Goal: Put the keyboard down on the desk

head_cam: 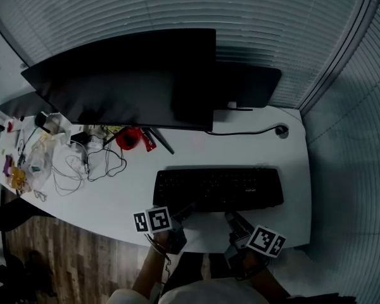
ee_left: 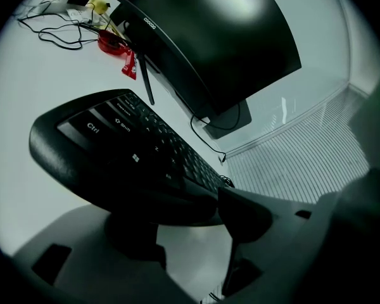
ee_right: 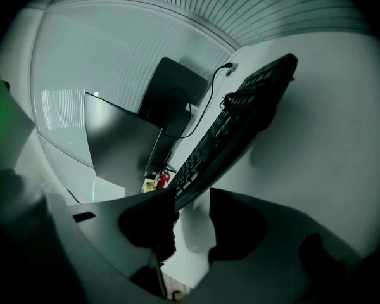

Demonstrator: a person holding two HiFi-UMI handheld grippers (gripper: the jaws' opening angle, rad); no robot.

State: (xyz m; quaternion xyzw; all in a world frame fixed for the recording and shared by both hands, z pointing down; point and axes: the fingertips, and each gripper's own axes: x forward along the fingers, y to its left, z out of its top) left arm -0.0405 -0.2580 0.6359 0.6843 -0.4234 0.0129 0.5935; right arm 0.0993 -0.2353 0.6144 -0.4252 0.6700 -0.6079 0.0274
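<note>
the keyboard (head_cam: pixel 218 189) lies flat on the white desk (head_cam: pixel 136 198), its long side parallel to the near edge, in front of the big dark monitor (head_cam: pixel 126 81) and a little to its right; both grippers sit at the keyboard's near long edge, the left gripper (head_cam: pixel 180 215) towards the left half and the right gripper (head_cam: pixel 233 219) towards the right half, each with its marker cube (head_cam: pixel 153 220) pointing back at the person.

in the left gripper view the jaws stand wide apart; the keyboard's front rim, at the ctrl corner, runs across the gap between them, and neither pad presses on it, so this claw is open with the rim only lying between the jaws.

in the right gripper view the jaws are also apart; the keyboard's edge reaches in between the tips, close against the left-hand jaw, while a strip of bare desk shows between it and the other jaw; the picture is dark there, so it looks like an open claw rather than a grip, though contact on the one side cannot be ruled out.

behind the keyboard a black cable (head_cam: pixel 240 132) runs along the desk to a hole near the far right corner; a red object (head_cam: pixel 128 138) lies under the monitor's lower edge, and a tangle of thin wires (head_cam: pixel 82 166) with small clutter fills the desk's left end; a second dark screen (head_cam: pixel 247 84) stands behind the monitor on the right.
</note>
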